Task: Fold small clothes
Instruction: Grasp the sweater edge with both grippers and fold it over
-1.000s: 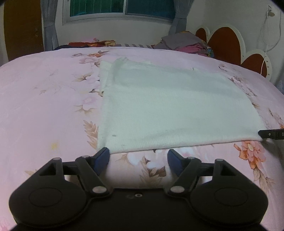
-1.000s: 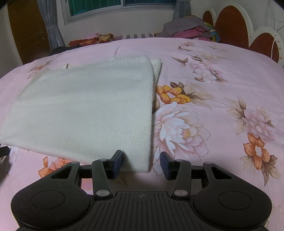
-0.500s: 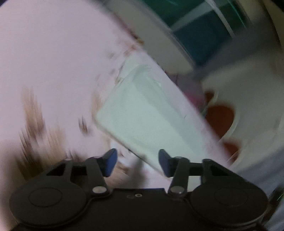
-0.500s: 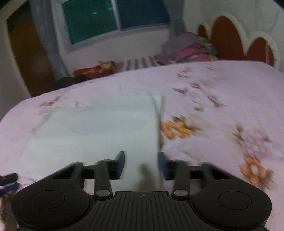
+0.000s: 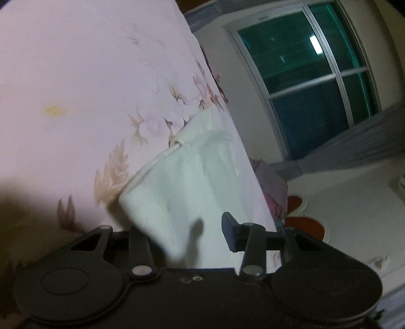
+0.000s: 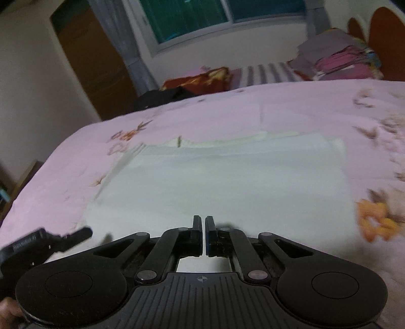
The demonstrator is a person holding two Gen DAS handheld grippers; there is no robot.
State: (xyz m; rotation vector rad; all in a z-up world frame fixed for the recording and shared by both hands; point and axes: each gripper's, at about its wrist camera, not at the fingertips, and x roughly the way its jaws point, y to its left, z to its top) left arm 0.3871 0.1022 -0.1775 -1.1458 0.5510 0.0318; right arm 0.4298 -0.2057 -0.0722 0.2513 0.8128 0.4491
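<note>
A folded white knit garment (image 6: 227, 177) lies on the pink floral bedspread (image 6: 227, 111). My right gripper (image 6: 203, 222) is shut at the garment's near edge; whether cloth sits between the pads is hidden. In the rolled left wrist view, my left gripper (image 5: 187, 232) is open around the garment's near corner (image 5: 177, 192), which drapes over the left finger; the right finger (image 5: 230, 232) shows. The left gripper also shows in the right wrist view (image 6: 50, 240), at the garment's left near corner.
Stacked folded clothes (image 6: 341, 58) and a red and black heap (image 6: 192, 83) lie at the bed's far end. A headboard (image 6: 379, 38) is at the right, a window (image 6: 215, 15) and a brown door (image 6: 91, 55) behind.
My right gripper has shut and moved left to the middle of the garment's near edge. My left gripper has rolled sideways and closed in on the garment's corner, whose cloth now lies over its left finger.
</note>
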